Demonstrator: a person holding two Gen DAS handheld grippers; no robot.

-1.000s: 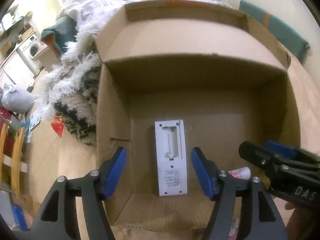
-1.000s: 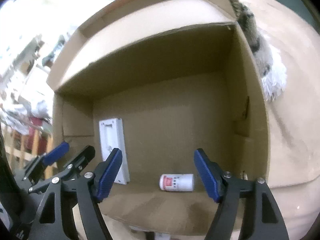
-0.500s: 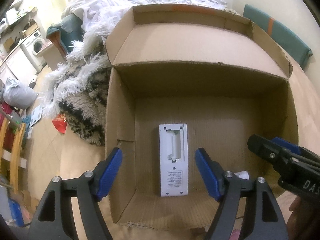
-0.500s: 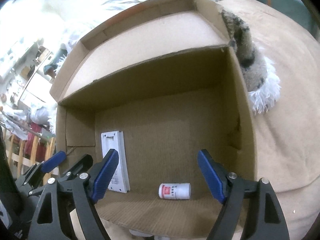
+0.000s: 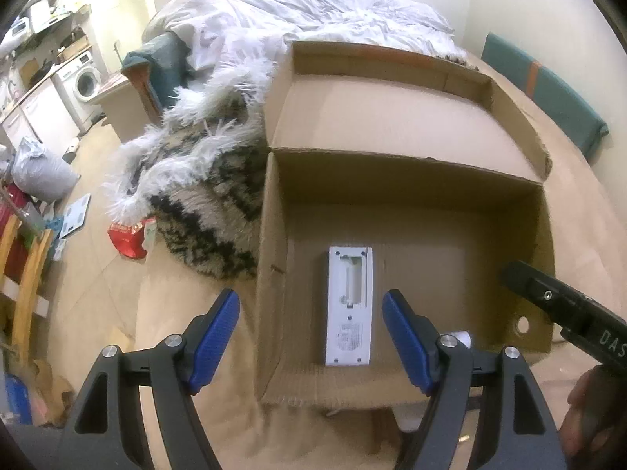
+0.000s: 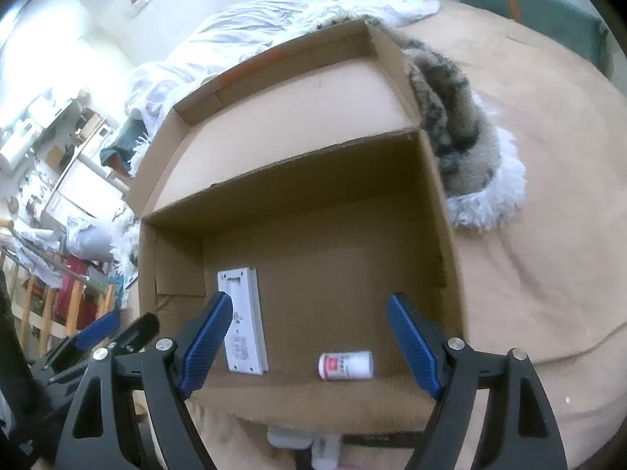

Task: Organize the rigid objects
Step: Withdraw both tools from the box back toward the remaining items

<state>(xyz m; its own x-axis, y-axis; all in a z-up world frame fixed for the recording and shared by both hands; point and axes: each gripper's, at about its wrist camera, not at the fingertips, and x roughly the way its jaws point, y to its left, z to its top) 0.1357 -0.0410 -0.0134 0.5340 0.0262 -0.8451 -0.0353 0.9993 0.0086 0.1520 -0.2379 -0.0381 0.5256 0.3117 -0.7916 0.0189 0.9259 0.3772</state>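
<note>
An open cardboard box (image 5: 392, 180) (image 6: 298, 180) stands on a tan bed cover. On its floor lies a white remote (image 5: 350, 305) (image 6: 245, 323), back side up with the battery bay open. A small white bottle with a red label (image 6: 345, 366) lies on its side near the box's front wall; only its tip (image 5: 461, 337) shows in the left wrist view. My left gripper (image 5: 311, 338) is open and empty, above the box's front left corner. My right gripper (image 6: 307, 342) is open and empty, above the box's front edge.
A shaggy black-and-white throw (image 5: 203, 180) (image 6: 462, 133) lies against the box. A white duvet (image 5: 313, 11) is heaped behind. A teal cushion (image 5: 548, 94) is at the far right. White items (image 6: 309, 442) lie on the cover in front of the box. Floor clutter lies to the left.
Both grippers have pulled back and up from the box, so more of the box and the bed shows. The remote and the bottle have not moved. Both grippers stay open.
</note>
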